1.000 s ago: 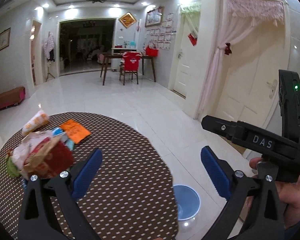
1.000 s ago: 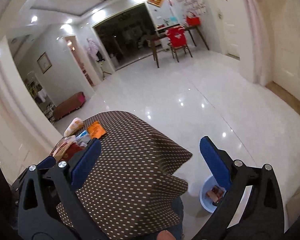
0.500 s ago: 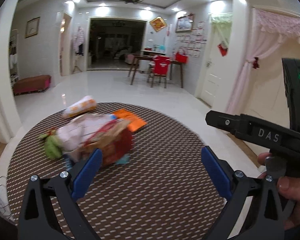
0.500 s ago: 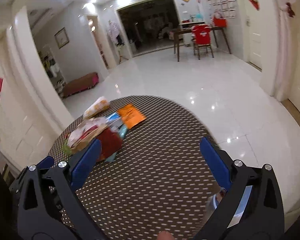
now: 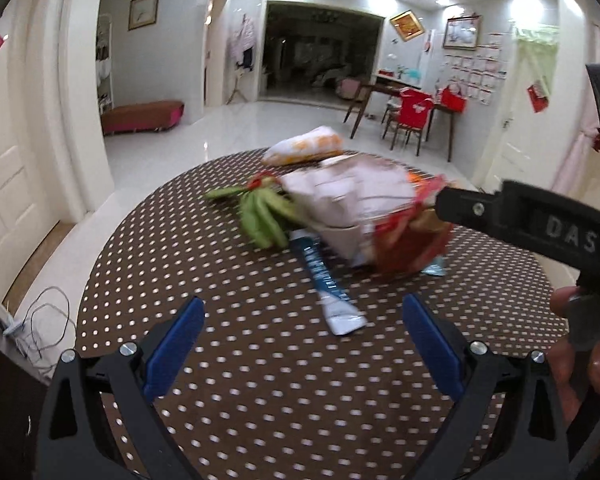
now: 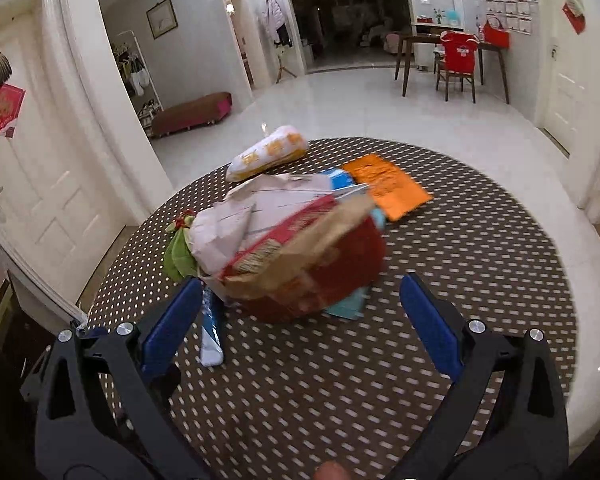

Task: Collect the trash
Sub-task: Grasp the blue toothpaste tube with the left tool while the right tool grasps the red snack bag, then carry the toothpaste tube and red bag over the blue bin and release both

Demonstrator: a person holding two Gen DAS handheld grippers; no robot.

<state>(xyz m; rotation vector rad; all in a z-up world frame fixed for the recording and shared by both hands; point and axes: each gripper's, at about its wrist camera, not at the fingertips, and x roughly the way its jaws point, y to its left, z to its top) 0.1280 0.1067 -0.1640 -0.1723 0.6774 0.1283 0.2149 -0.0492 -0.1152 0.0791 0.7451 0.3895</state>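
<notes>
- Polka-dot brown cloth covers the round surface, with glossy white floor beyond.
- Your trash pile sits left of centre: crumpled paper, a red wrapper, a blue-white sachet, an orange packet.
- Both the left claw and right claw are spread wide, holding nothing.
- Expect everything to be light, soft and crinkly, likely slippery film.
- Pinch the red wrapper's bunched edge, not a flat face.
</notes>
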